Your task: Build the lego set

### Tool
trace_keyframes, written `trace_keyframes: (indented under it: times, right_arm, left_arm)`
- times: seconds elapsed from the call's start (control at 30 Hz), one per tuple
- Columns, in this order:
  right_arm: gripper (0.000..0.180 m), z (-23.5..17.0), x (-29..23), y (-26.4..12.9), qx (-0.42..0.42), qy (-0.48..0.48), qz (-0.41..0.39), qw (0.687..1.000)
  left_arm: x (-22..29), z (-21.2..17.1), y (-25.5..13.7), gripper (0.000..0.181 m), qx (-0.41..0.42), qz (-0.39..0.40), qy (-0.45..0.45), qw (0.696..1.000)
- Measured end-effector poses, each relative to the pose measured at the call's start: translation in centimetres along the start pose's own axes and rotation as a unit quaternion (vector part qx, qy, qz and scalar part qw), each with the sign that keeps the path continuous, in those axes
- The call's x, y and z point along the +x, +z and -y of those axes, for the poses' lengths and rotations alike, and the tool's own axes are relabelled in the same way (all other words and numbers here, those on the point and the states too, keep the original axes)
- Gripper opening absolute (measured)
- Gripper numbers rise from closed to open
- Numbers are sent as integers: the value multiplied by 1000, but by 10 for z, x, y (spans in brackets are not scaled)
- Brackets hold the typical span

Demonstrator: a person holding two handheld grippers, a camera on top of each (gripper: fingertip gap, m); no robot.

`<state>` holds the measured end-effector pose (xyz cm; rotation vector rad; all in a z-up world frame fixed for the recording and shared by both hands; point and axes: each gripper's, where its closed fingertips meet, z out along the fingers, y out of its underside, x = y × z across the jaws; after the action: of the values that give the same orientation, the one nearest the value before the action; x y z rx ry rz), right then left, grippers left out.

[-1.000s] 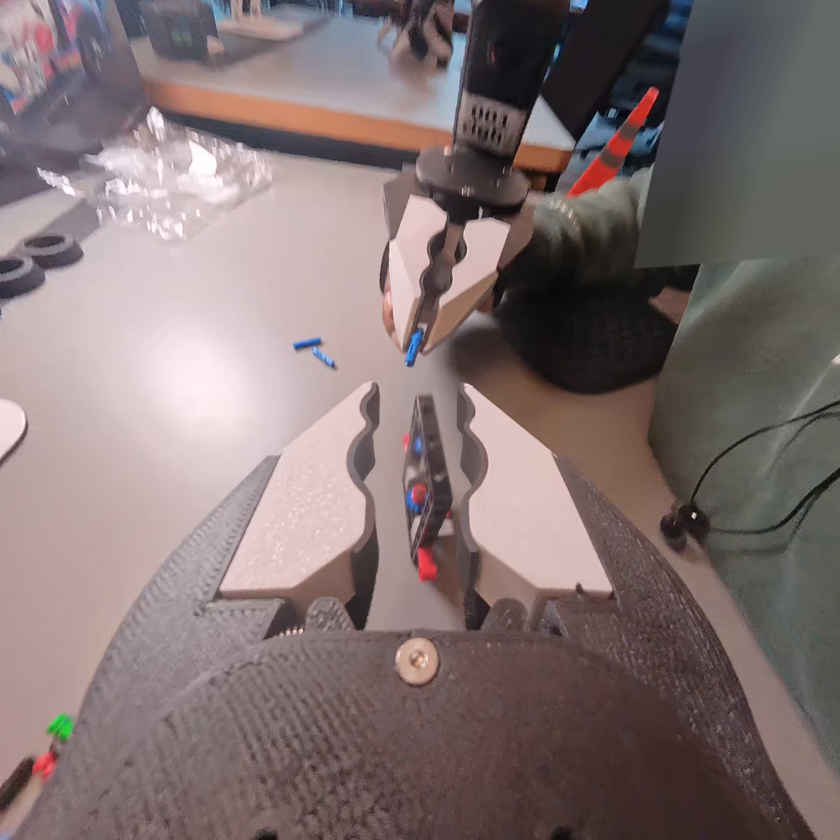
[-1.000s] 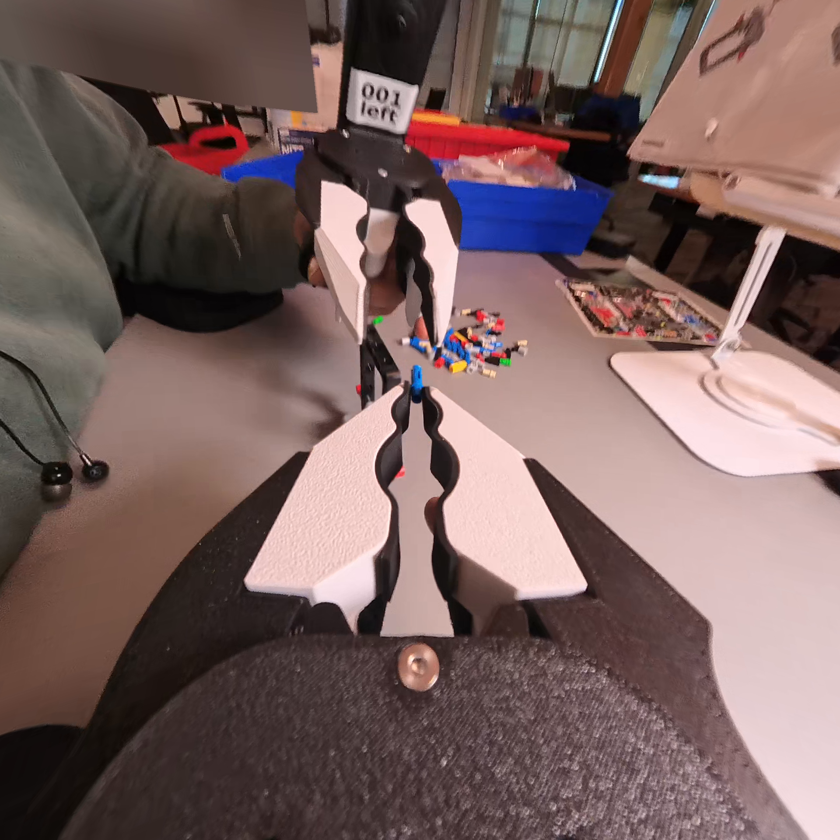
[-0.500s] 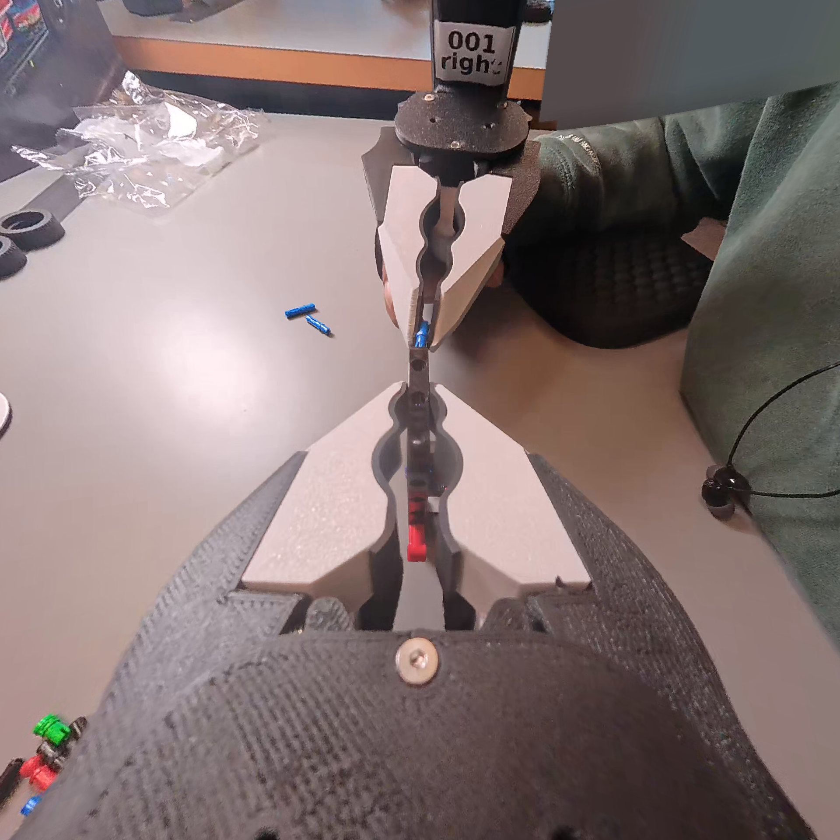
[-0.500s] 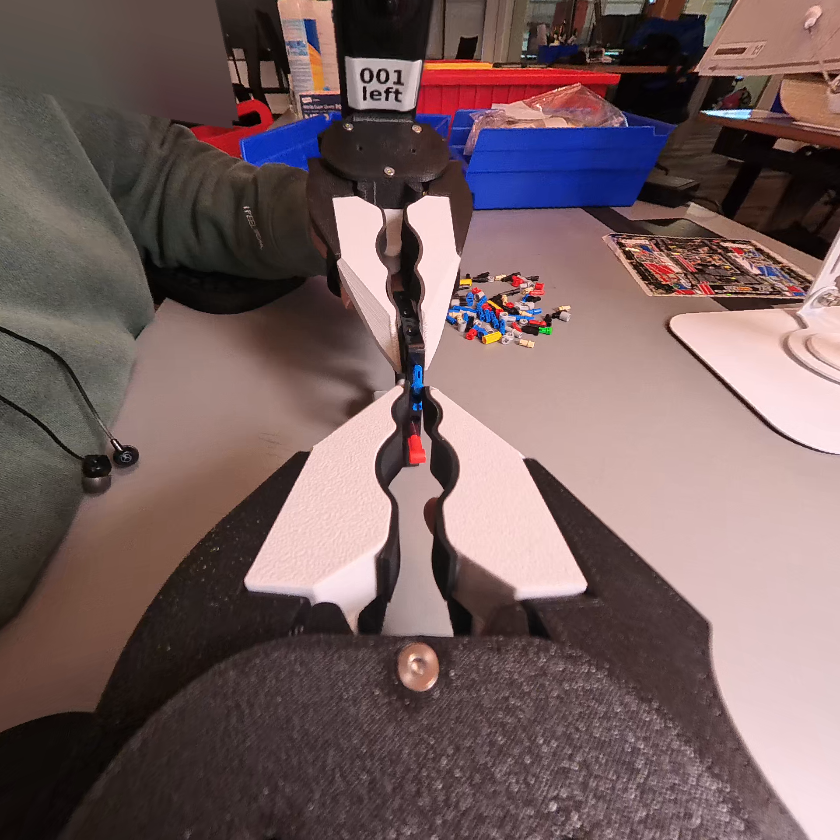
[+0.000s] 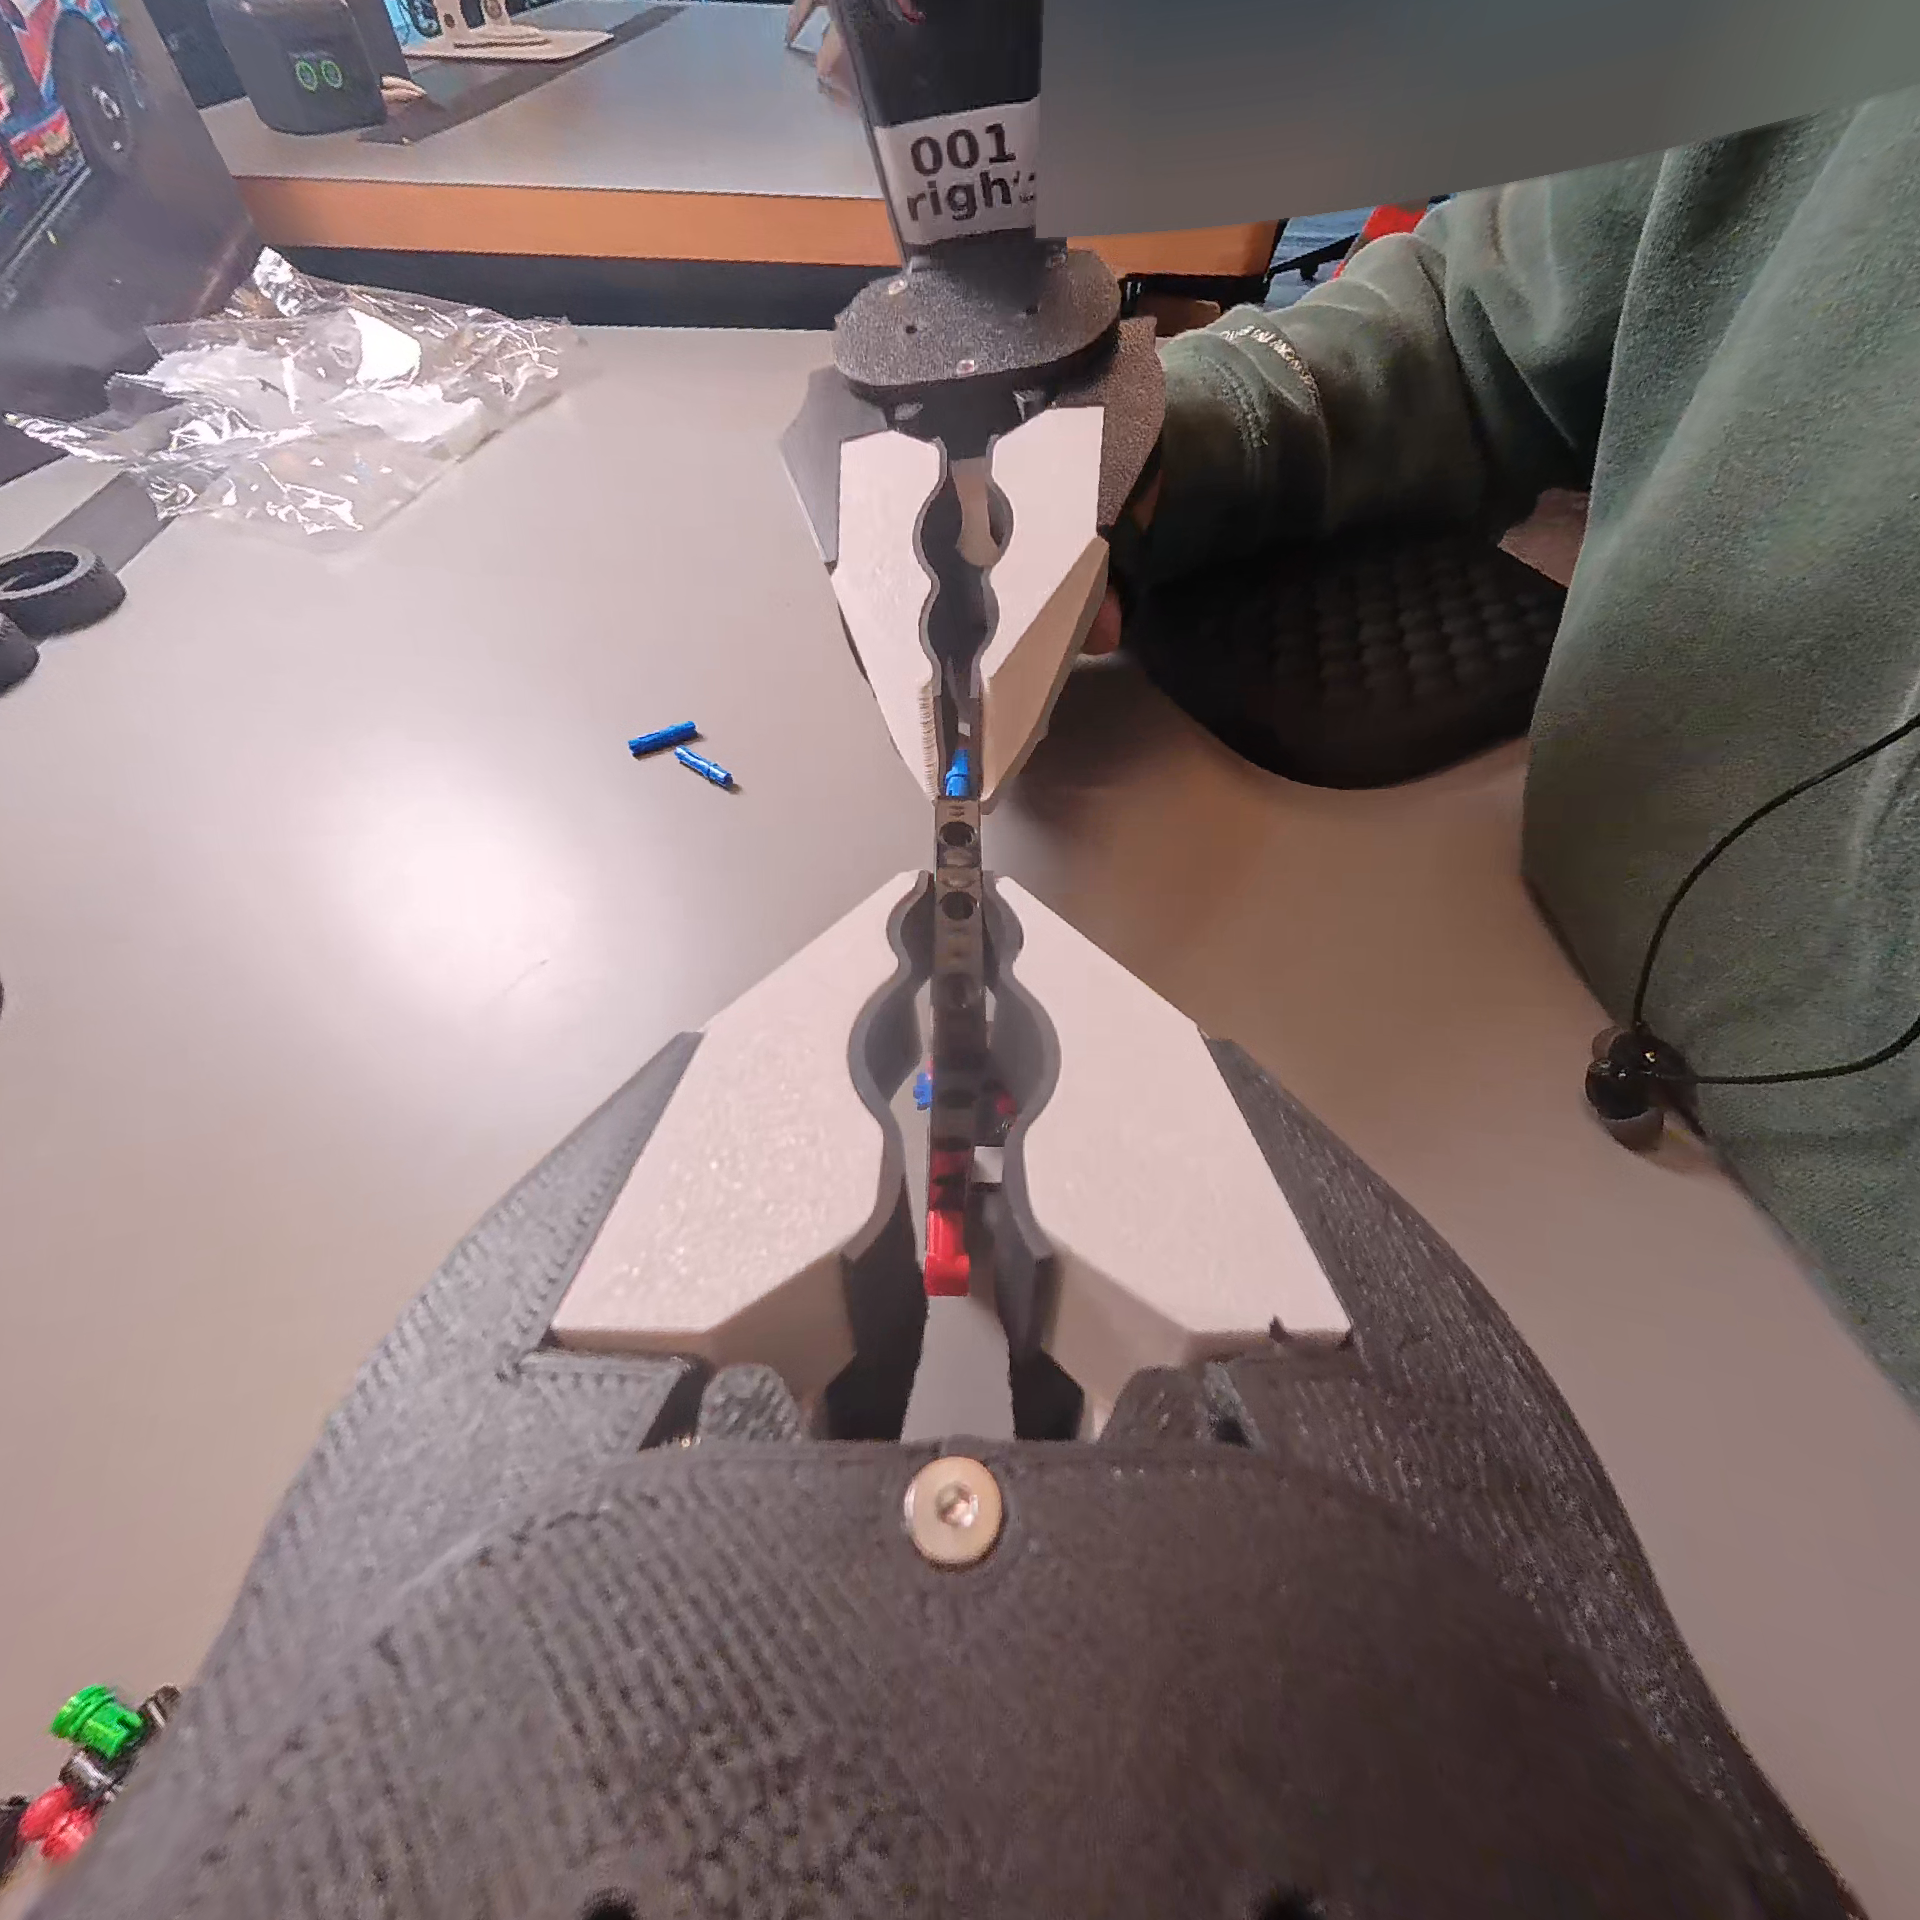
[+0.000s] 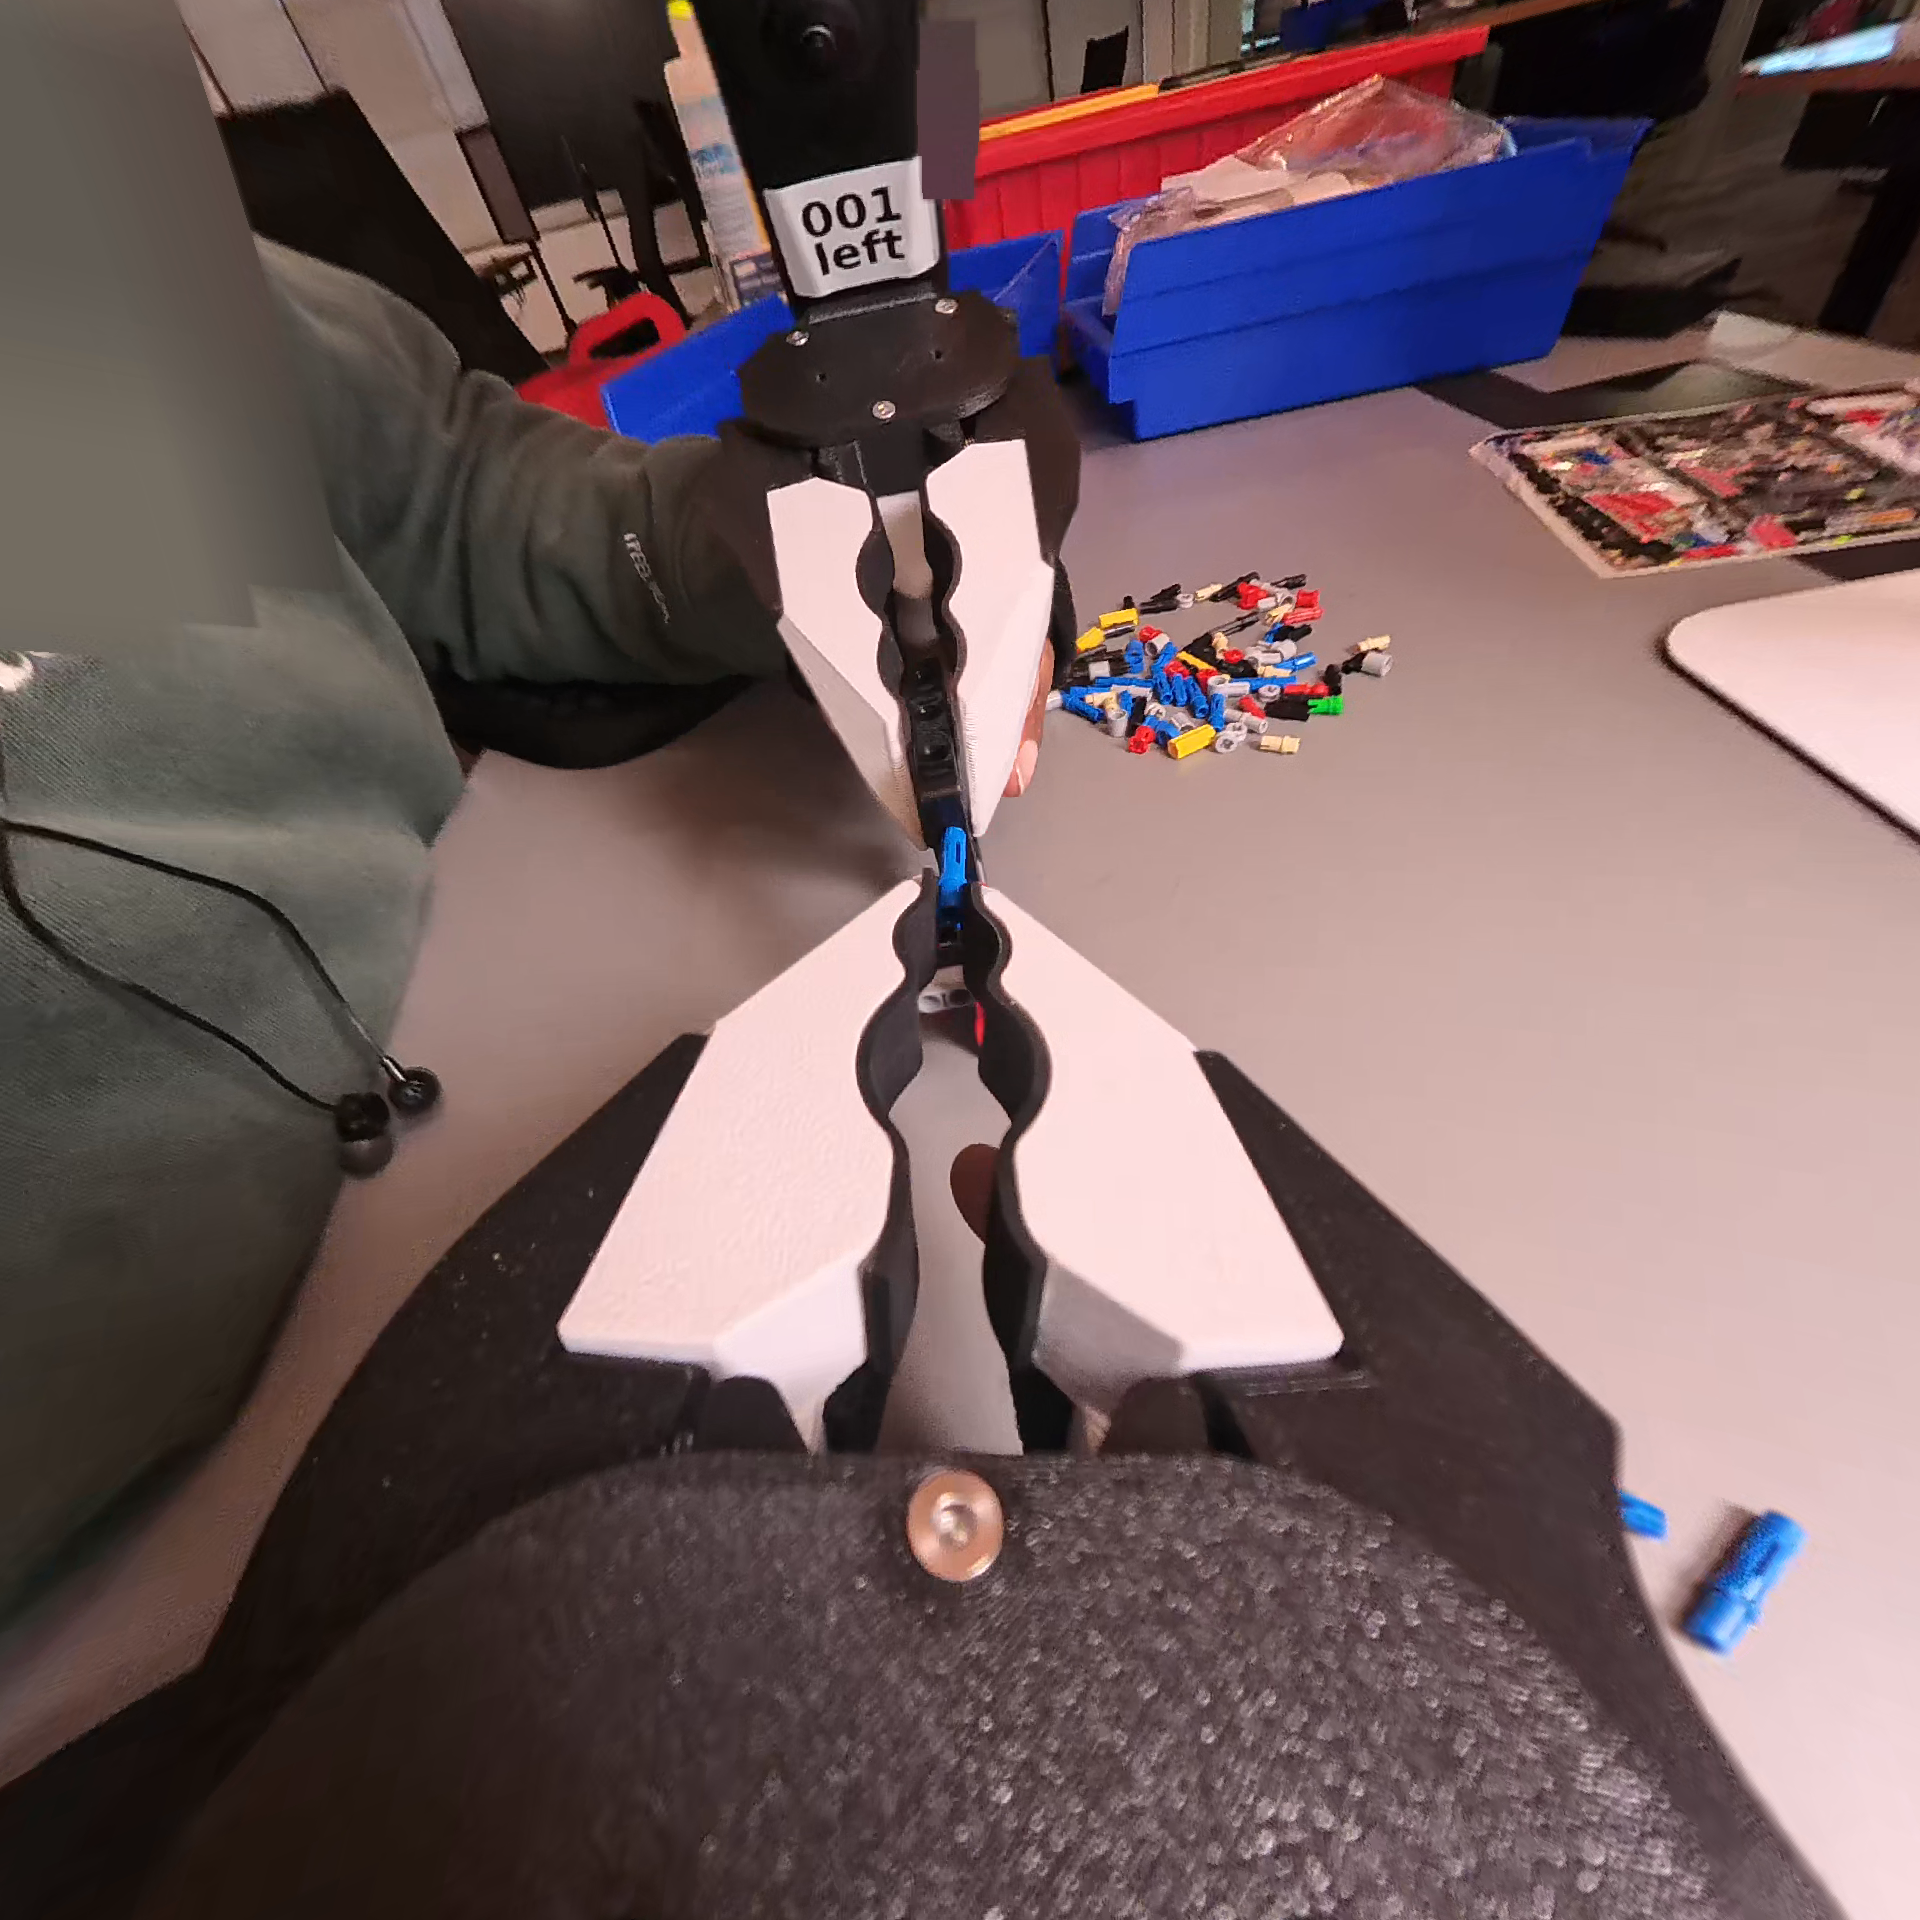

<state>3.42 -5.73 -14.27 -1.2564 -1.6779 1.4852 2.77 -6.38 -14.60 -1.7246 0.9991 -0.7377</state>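
My left gripper (image 5: 958, 883) is shut on a black Technic beam (image 5: 958, 862) with holes, which carries red and blue pins and sticks out past the fingertips. My right gripper (image 6: 948, 883) is shut on a blue pin (image 6: 951, 854). The two grippers face each other tip to tip above the grey table (image 5: 364, 883). In the left wrist view the right gripper (image 5: 961, 790) holds the blue pin (image 5: 958, 774) right at the beam's far end. In the right wrist view the left gripper (image 6: 940, 821) holds the beam (image 6: 932, 743) edge-on, and the pin touches its tip.
Two loose blue pins (image 5: 681, 750) lie on the table, and one shows close by (image 6: 1740, 1595). A pile of small parts (image 6: 1210, 675) lies behind. Blue bins (image 6: 1351, 260), a parts sheet (image 6: 1704, 483), clear bags (image 5: 301, 416), tyres (image 5: 52, 592) and a white base (image 6: 1808, 675) ring the area. My left and right fingertips are right by each other.
The left gripper closed on the black beam and turned it edge-on. Both grippers came together, and the blue pin now meets the beam's end.
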Motion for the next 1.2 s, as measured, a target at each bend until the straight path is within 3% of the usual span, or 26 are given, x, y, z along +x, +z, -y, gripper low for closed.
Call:
trace_keyframes:
  times: [0.23,0.6,0.67,0.83,1.2]
  right_arm:
    - [2,-1,-2,-2,-57,-153,-44,986]
    - [1,0,-3,1,-15,42,27,999]
    - [1,0,-3,1,-18,29,24,999]
    - [1,-2,-7,7,-78,-107,-12,991]
    - [6,-2,3,5,-45,-56,-3,997]
  left_arm:
    - [2,1,2,6,-9,-6,8,1000]
    - [3,-1,0,6,-15,-7,15,1000]
    - [3,-2,0,6,-18,-7,17,1000]
    - [8,1,6,6,-25,-19,33,999]
    - [-1,0,5,6,-28,-17,0,999]
